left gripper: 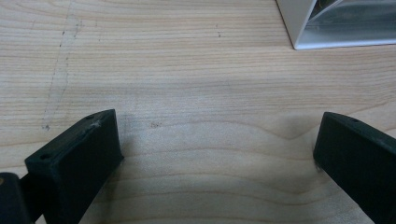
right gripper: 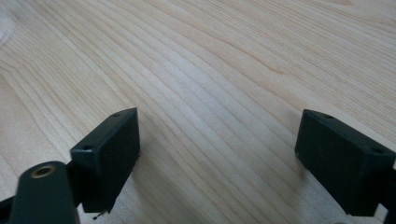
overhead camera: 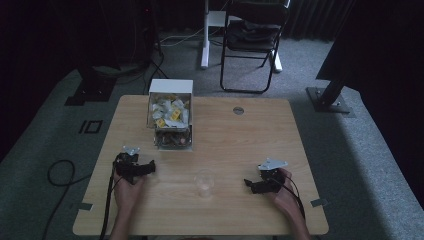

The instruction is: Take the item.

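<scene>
A clear plastic cup (overhead camera: 204, 182) stands upright near the front middle of the wooden table (overhead camera: 235, 140). Behind it, a white box (overhead camera: 170, 114) holds several small packets in a back section and darker items in a front section. My left gripper (overhead camera: 149, 167) rests low on the table left of the cup, held by a hand, its jaws wide apart over bare wood (left gripper: 215, 135). To the right of the cup, my right gripper (overhead camera: 248, 184) sits low as well, open, with nothing between its jaws (right gripper: 217, 140). The box's white corner (left gripper: 327, 28) shows in the left gripper view.
A round grommet (overhead camera: 238, 110) is set in the table's back right. Beyond the table stand a black folding chair (overhead camera: 252, 40) and a white stand leg (overhead camera: 205, 35). Black stand bases (overhead camera: 330, 97) sit on the grey carpet. A cable (overhead camera: 60, 175) loops at the left.
</scene>
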`<state>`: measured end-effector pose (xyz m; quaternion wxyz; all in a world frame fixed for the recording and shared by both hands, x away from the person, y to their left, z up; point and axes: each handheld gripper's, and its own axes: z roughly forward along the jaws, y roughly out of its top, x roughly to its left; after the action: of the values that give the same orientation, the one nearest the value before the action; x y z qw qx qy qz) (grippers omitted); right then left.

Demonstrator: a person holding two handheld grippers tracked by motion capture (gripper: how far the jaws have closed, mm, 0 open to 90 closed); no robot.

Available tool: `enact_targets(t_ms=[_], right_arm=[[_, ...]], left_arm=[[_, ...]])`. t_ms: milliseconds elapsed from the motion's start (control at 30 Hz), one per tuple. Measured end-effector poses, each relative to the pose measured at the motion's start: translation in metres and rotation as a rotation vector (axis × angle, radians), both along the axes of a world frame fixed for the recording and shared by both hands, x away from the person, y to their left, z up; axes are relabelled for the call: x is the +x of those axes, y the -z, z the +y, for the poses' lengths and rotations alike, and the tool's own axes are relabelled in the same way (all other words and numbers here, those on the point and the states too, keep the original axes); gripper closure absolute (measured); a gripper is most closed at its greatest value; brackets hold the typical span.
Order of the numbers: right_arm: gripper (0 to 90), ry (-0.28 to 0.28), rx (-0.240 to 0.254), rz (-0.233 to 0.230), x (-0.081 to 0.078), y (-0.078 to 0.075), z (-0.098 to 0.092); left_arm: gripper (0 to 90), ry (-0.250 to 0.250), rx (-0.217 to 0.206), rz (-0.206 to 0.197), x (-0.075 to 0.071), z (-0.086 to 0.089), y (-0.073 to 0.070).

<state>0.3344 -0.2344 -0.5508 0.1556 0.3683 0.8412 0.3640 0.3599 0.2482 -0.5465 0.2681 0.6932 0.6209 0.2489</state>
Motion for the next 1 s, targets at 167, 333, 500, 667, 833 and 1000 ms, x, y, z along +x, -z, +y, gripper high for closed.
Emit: enact_targets(t_ms=[167, 333, 500, 667, 833, 1000], right_arm=[[12.1, 0.007, -0.002, 0.001, -0.0001, 0.0001, 0.0], [12.0, 0.006, -0.002, 0.002, 0.0, 0.0001, -0.0001], [12.0, 0.007, -0.002, 0.003, 0.0, 0.0001, -0.0001], [12.0, 0.007, -0.002, 0.003, 0.0, 0.0001, -0.0001], [12.0, 0.007, -0.002, 0.003, 0.0, 0.0, -0.0001], [12.0, 0.007, -0.002, 0.003, 0.0, 0.0, -0.0001]], left_arm=[[1.2, 0.0, 0.0, 0.0, 0.0, 0.0, 0.0], [1.2, 0.006, 0.0, 0.0, 0.0007, 0.0005, 0.0], [5.2, 0.004, 0.001, -0.011, -0.0014, 0.0026, -0.0004], [8.3, 0.037, 0.002, 0.002, -0.0017, 0.0043, -0.0027], [22.0, 0.033, 0.001, 0.0, -0.0049, 0.0058, -0.0059], [31.2, 0.027, -0.007, 0.003, -0.0064, 0.0051, -0.008]])
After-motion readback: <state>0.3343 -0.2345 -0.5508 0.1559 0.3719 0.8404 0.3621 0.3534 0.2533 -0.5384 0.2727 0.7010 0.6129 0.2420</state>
